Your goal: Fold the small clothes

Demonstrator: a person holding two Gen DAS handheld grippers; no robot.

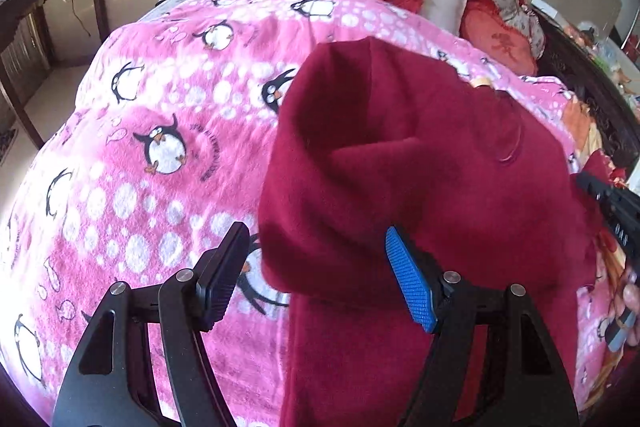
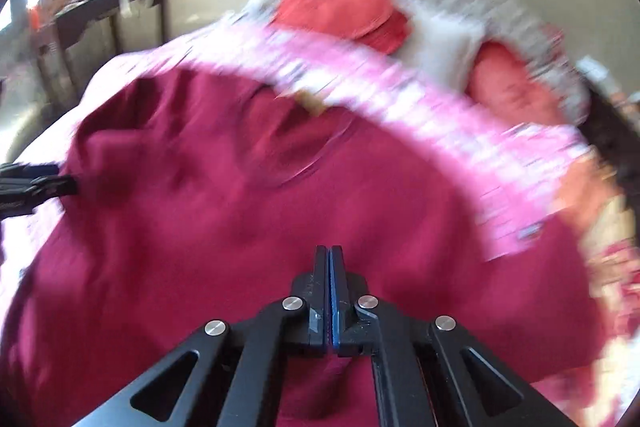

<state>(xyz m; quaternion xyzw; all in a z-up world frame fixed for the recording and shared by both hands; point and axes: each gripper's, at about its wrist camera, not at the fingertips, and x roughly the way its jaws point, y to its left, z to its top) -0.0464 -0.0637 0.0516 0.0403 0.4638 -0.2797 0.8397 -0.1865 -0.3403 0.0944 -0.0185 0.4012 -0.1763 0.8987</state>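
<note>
Maroon garment [image 1: 420, 155] is lying on the pink penguin blanket [image 1: 160, 115], its left part turned over | we are holding the left gripper [image 1: 316, 279] spread wide, gripping nothing | right gripper [image 2: 330, 259] pinched closed, no cloth visibly caught | folding barely begun, most remaining

The left gripper [image 1: 316, 255] points steeply down with its jaws spread wide, nothing pressed between the pads. The right gripper [image 2: 329, 255] also tilts down, its jaws closed flat together, pad against pad.
</note>
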